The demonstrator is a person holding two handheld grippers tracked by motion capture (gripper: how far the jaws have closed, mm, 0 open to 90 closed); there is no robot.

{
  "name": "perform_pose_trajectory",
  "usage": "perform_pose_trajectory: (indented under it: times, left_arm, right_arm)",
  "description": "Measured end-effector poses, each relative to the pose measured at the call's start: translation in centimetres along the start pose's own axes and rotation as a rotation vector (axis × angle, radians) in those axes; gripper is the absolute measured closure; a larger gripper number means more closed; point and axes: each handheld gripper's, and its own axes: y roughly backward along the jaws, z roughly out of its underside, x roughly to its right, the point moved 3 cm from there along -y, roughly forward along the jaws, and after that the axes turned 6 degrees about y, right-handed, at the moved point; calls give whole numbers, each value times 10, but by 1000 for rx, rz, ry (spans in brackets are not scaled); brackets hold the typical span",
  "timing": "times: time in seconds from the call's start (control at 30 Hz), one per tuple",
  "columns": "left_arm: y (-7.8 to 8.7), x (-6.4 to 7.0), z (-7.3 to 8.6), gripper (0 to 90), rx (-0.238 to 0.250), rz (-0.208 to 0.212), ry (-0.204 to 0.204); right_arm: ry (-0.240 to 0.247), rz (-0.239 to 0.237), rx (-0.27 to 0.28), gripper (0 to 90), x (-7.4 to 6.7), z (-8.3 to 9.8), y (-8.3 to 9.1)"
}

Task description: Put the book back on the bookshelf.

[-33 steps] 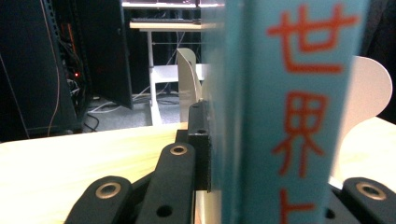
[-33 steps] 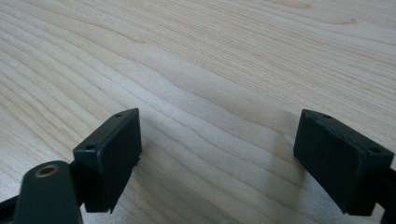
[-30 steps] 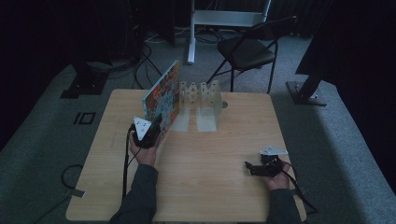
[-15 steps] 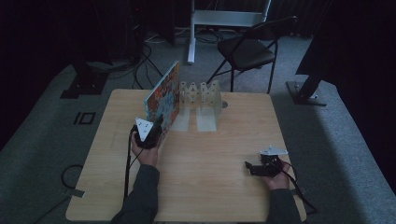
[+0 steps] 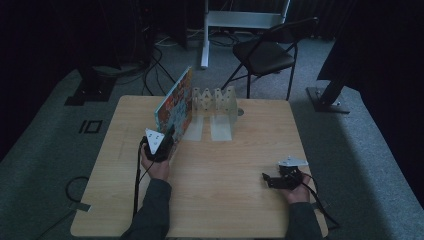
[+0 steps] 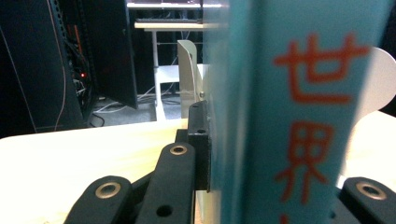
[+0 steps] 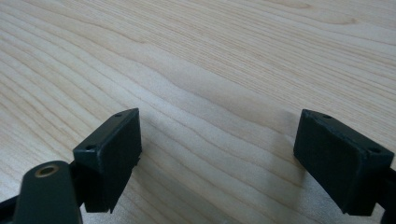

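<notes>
A dim room seen from above, with a light wooden tabletop [image 5: 225,200] filling the lower middle of the frame. Two sleeved forearms enter from the bottom edge.

At centre left of the high view, the left tool [image 5: 169,137] is clamped on the near lower edge of a picture book [image 5: 175,107]. The book stands on its edge, tilted, its colourful cover facing left and toward the viewer. Its far end sits just beside a white metal book rack [image 5: 216,100] with pointed dividers, which stands at the upper middle of the tabletop.

In the left gripper view, the book's teal spine [image 6: 299,112] fills the centre and right of the frame, printed with large orange characters. One black jaw presses flat against the book's left face; the other jaw shows at the lower right corner. A white divider of the rack rises behind the book at upper centre.

At lower right of the high view, the right tool [image 5: 270,179] rests low on the tabletop, pointing left, well apart from the book. In the right gripper view, its jaws stand wide apart over bare wood grain, holding nothing.

A black folding chair [image 5: 265,52] stands on the grey carpet beyond the tabletop, at upper centre right.
</notes>
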Motion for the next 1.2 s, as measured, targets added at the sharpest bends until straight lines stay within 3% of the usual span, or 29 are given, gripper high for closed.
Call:
perform_pose_trajectory:
  times: [1.2]
  left_arm:
    - [10, -7, 19, 809, -20, -1, 46]
  right_arm:
    - [3, 0, 1, 149, 0, 0, 0]
